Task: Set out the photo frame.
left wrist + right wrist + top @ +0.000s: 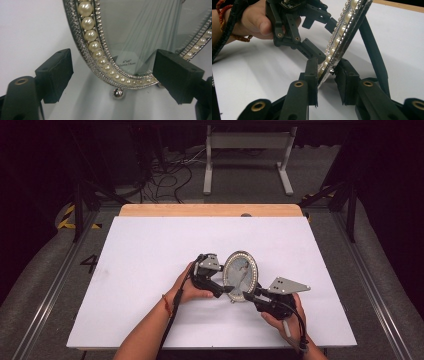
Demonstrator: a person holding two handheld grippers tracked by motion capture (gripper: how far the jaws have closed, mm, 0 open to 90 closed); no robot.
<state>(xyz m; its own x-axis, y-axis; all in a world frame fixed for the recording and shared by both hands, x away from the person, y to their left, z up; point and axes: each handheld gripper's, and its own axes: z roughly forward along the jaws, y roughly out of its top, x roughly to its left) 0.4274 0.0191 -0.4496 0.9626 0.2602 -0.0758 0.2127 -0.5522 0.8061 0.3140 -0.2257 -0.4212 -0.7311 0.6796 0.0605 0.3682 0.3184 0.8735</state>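
Working at the white table point(150, 250), you have both tongs near its front edge, and the oval picture frame point(241, 274) stands between them, tilted back a little on its stand. The frame is silver with a ring of pearls point(93, 37) around the glass, and a small label sits low behind the glass.

Your right gripper point(327, 75) comes to the frame from its lower right side. Its two jaws are closed on the bottom rim of the frame, one pad on the pearl side and one pad on the back, so this gripper holds the frame. The black back stand point(373, 50) of the frame goes down to the table just beyond these jaws.

Your left gripper point(112, 75) is at the lower left side of the frame. Its jaws stand wide open, one on each side of the bottom curve, and they do not touch the rim. A small silver ball foot point(117, 93) hangs just between these jaws.
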